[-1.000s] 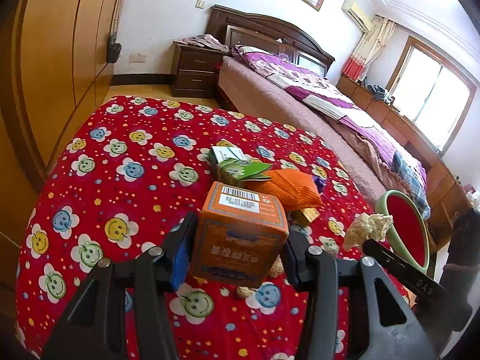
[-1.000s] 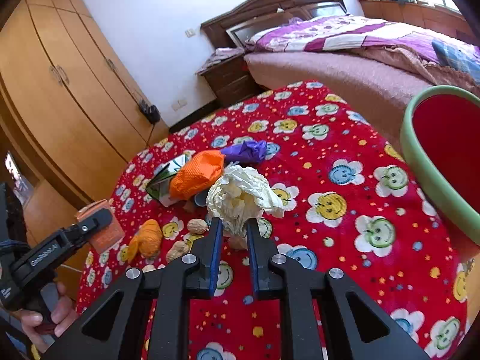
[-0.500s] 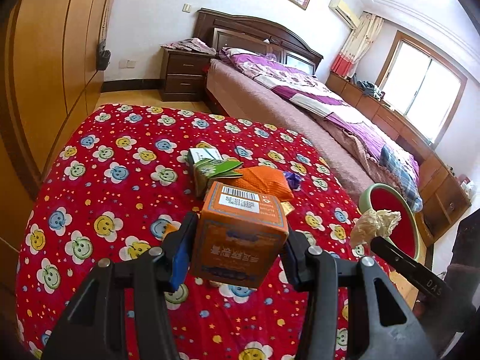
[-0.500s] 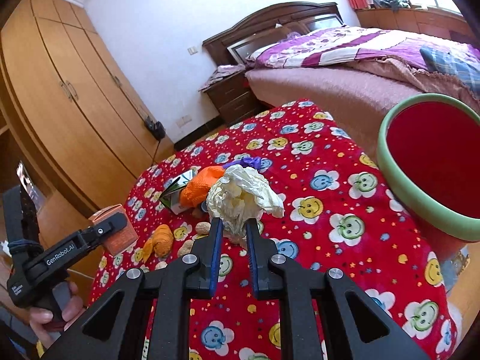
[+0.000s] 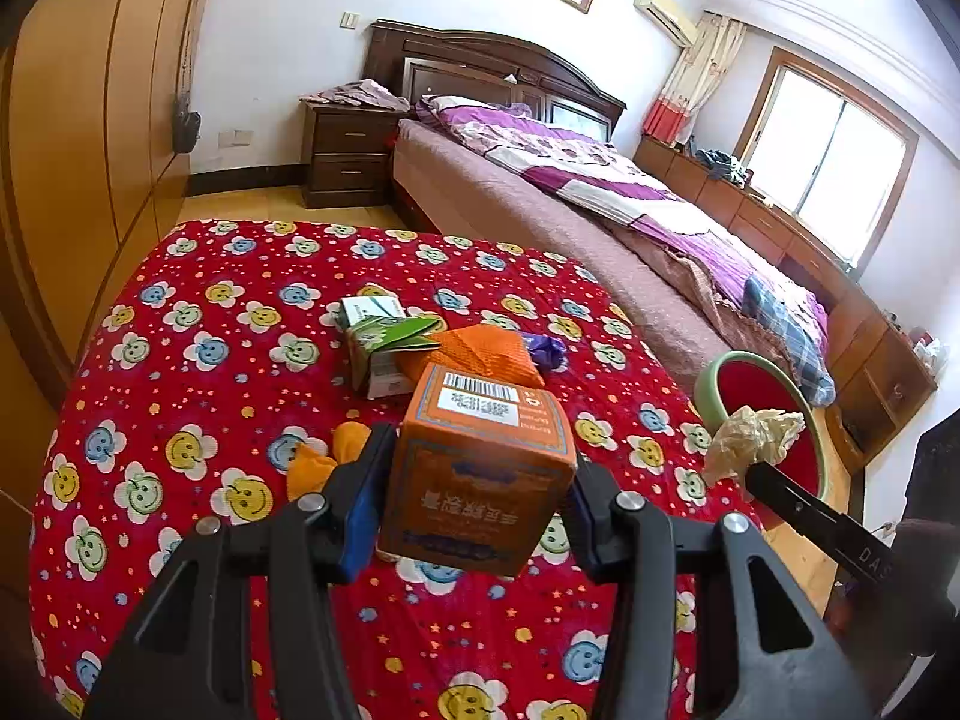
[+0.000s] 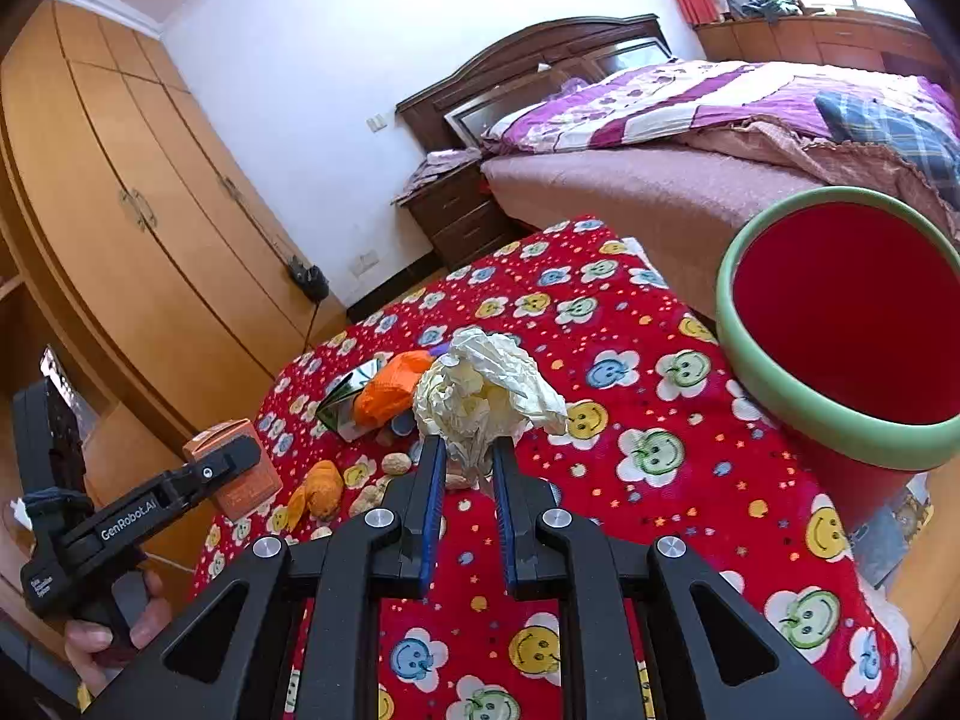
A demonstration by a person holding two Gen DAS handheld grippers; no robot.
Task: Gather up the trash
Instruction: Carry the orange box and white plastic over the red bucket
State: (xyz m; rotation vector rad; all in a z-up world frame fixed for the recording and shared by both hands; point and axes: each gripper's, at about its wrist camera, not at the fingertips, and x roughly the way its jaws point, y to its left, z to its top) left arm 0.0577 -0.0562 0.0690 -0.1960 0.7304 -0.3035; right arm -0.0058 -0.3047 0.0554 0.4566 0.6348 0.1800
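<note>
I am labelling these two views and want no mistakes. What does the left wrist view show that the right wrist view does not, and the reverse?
Only the left wrist view shows the barcode label on the orange box and the window.

Only the right wrist view shows the peanuts on the red cloth and the person's left hand.

Both show the left gripper shut on the box, the right gripper shut on the crumpled paper, and the green-rimmed red bin.
</note>
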